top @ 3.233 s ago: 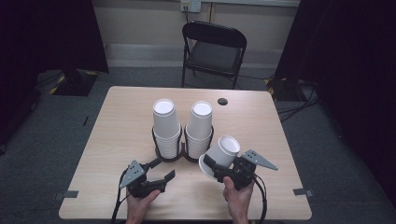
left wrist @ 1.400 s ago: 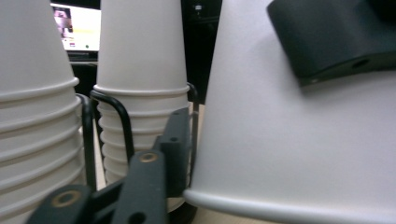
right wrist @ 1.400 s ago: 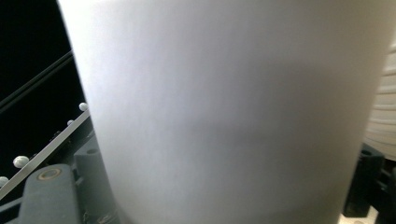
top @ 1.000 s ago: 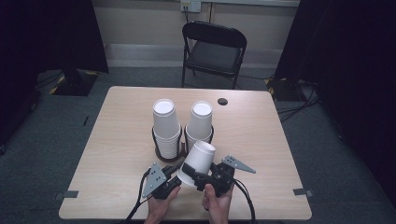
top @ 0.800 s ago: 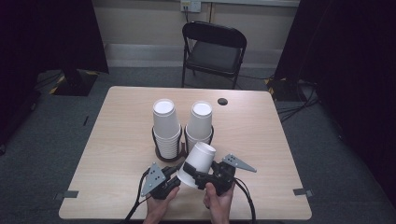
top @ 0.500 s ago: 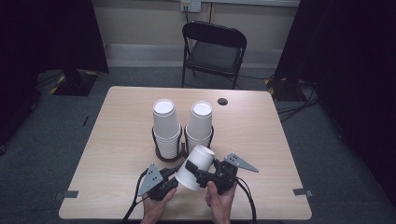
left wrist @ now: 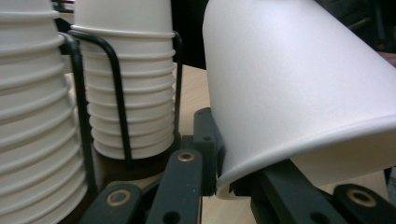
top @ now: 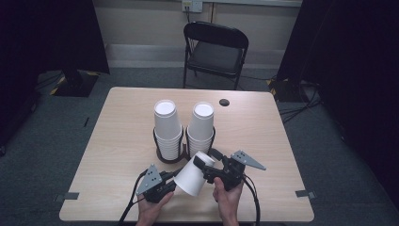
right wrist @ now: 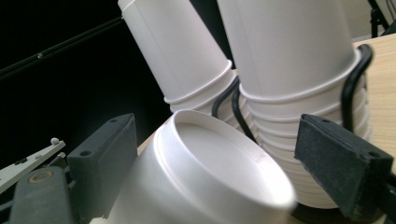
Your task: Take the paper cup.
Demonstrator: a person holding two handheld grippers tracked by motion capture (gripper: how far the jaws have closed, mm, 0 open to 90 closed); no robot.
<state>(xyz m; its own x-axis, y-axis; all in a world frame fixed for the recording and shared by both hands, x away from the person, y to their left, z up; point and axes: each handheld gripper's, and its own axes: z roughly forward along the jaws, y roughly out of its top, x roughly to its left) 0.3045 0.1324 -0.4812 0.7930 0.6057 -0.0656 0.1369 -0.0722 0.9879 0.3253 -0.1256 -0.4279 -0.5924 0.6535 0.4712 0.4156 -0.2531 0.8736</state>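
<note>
High view: plain white tilted paper cup (top: 192, 175)

Two cup stacks (top: 167, 126) in holder (top: 162, 157), chair (top: 215, 49) behind table (top: 263, 132)

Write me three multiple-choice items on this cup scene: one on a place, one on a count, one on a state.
1. Where is the loose cup?
A. on the floor
B. over the table, in front of the stacks
C. atop a stack

2. How many cup stacks stand in the wire holder?
A. one
B. two
C. four

3. The left gripper has its fingers:
A. wide open, nothing between
B. shut on the loose cup's rim
C. shut on the holder

Key:
1 B, the high view shows it tilted on the person's side of the stacks.
2 B, two stacks stand side by side.
3 B, the left gripper view shows the fingers pinching the rim.
</note>
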